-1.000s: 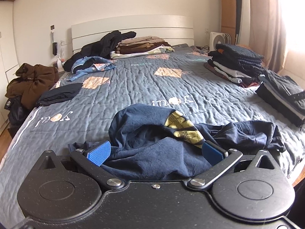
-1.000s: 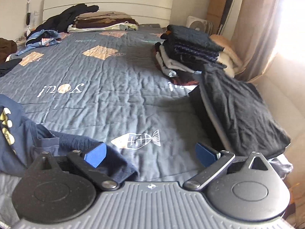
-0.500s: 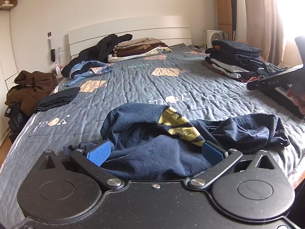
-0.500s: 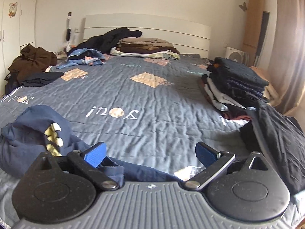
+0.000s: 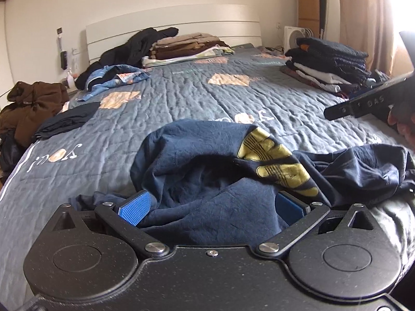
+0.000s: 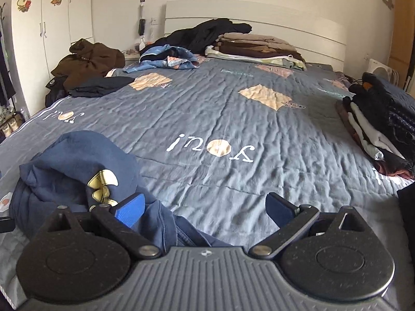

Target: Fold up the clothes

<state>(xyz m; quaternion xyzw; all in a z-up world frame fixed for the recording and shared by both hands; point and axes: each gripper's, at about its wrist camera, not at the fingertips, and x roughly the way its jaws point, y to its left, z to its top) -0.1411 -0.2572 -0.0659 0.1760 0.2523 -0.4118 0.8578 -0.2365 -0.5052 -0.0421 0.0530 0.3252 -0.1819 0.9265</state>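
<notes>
Two tongs are seen, both spread wide. The left tongs [image 5: 211, 204] are lowered over the crumpled navy garment [image 5: 207, 171], whose cloth is bunched between the two blue pads [image 5: 135, 207] without being pinched. The right tongs [image 6: 205, 207] are held open above the bed's near edge, with a fold of the same navy garment [image 6: 77, 165] lying against the left pad [image 6: 129, 208]; the right pad is over bare quilt. In the left wrist view the right tongs' black body is seen at 3 o'clock, with part of a hand [image 5: 403, 127] around it.

One navy garment with a gold print is counted, heaped at the near edge of the bed, at 9 o'clock in the right wrist view. It lies on the grey-blue quilt [image 6: 220, 108].

Farther out, two folded stacks are counted: a dark one [image 6: 378, 119] at 3 o'clock and a brown and beige one [image 6: 256, 45] at 12 o'clock by the white headboard [image 6: 259, 13]. Loose pieces lie apart: one light blue garment [image 6: 168, 57] at 11 o'clock, one black heap [image 6: 207, 31] behind it, one small dark folded item [image 6: 101, 85] at 10 o'clock, and one brown pile [image 6: 88, 59] just off the bed's left side.
</notes>
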